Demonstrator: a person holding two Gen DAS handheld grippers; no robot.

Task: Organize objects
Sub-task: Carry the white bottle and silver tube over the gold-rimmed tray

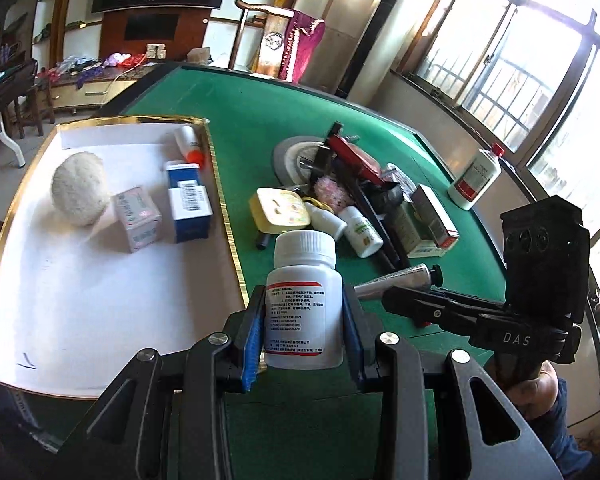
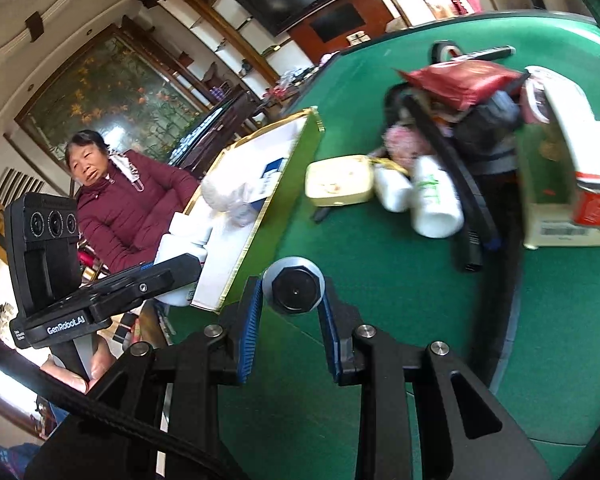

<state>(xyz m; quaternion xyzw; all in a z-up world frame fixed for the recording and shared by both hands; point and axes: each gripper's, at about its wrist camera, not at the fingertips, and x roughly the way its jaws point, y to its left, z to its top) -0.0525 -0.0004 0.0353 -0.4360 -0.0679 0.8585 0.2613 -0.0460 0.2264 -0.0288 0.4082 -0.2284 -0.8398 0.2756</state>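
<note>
I am guiding two hand-held grippers over a green tabletop (image 1: pixel 260 104). My left gripper (image 1: pixel 304 332) has its fingers clenched on a white pill bottle (image 1: pixel 303 300), held upright by its body, cap on top, lifted clear of the felt just beside the gold-edged tray (image 1: pixel 220 184). The tray sits to the left and already holds a fuzzy white ball (image 1: pixel 80 188), a small grey box (image 1: pixel 137 218), a blue and white box (image 1: pixel 189 202) and a white tube with an orange cap (image 1: pixel 191 145).

My right gripper (image 2: pixel 290 320) has its fingers closed around the neck of a silver tube (image 2: pixel 294 290), whose black cap faces the camera. In the left view that tube (image 1: pixel 396 278) hangs above the felt near the pile (image 1: pixel 352 184) of unsorted things.

To do this step well, I judge the bottle should travel left over the gold rim, high enough to clear it, towards the bare white floor near the front of the tray. I would set it down upright before letting go, well apart from the boxes. The tube should wait so the grippers do not collide.
</note>
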